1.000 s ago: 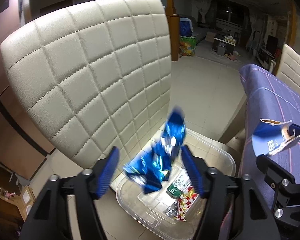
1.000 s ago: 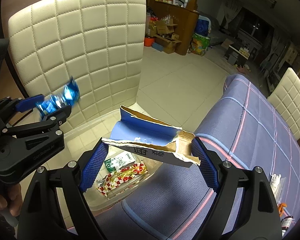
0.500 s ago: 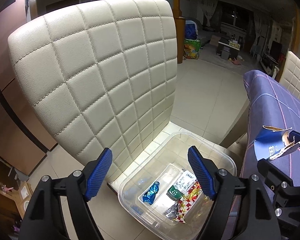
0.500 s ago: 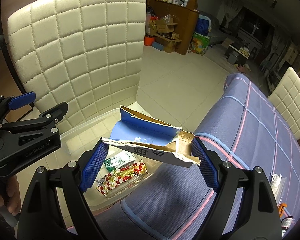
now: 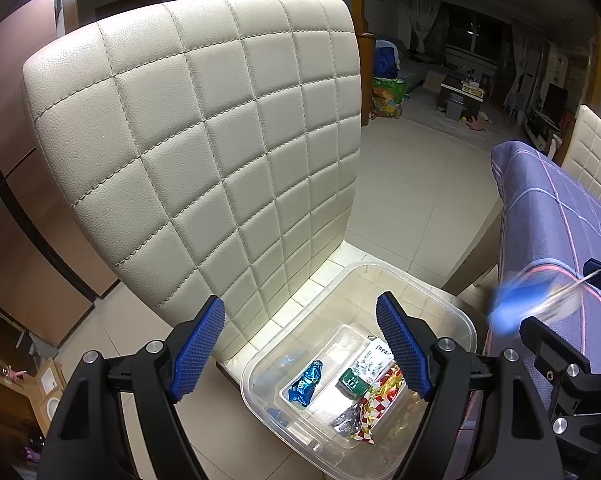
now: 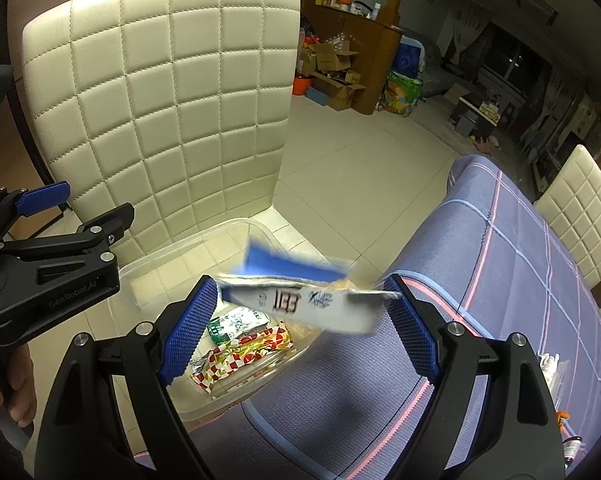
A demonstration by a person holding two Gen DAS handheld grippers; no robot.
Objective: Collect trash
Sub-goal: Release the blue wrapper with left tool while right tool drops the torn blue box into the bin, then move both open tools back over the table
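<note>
Our right gripper (image 6: 300, 320) stands wide, its jaws spanning a torn blue-and-white carton (image 6: 300, 300) that is blurred, so we cannot tell whether the pads grip it; it hangs over the clear plastic bin (image 5: 466, 330). Our left gripper (image 5: 300, 348) is wide and empty. Already binned: a blue foil wrapper (image 5: 305, 382), a green-white sachet (image 5: 358, 376) and a red-checked wrapper (image 6: 240, 354). We judge collection partway done. Readable: "GenRobot.AI" on the left gripper body; the carton's print is illegible.
</note>
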